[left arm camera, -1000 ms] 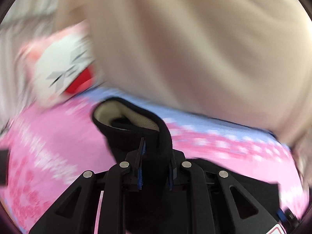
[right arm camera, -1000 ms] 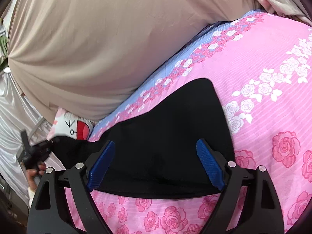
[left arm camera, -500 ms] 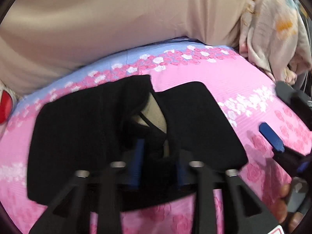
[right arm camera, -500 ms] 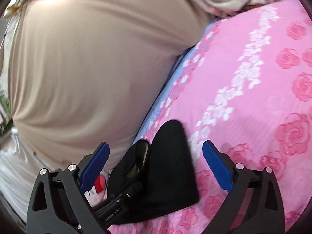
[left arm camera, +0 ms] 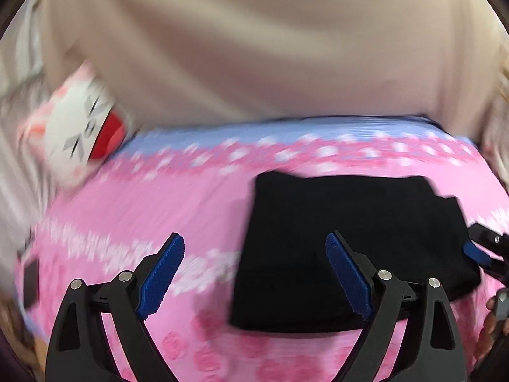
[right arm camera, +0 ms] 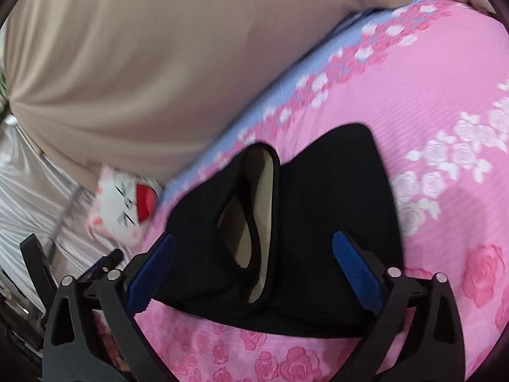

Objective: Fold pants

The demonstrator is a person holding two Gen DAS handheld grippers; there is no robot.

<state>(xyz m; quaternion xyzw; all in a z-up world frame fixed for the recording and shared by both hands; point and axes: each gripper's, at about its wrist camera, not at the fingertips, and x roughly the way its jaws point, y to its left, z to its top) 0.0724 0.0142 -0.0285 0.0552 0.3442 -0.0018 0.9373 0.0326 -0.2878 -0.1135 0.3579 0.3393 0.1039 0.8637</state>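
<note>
Pink rose-print bedsheet (right arm camera: 445, 73) is carrying black folded pants (right arm camera: 334, 197); left tool (left arm camera: 254, 273) and right tool (right arm camera: 254, 273) are hanging released; press that raised loop flat ahead.

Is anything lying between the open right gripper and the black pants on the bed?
Nothing visible does. The right gripper is open right over the pants, which lie folded on the pink sheet. The cat pillow sits off to the side. The left gripper is open too.

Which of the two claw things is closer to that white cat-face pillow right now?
Left, probably. The left gripper hangs open over pink sheet between the cat-face pillow and the black pants. The right gripper is open over the pants, farther across.
</note>
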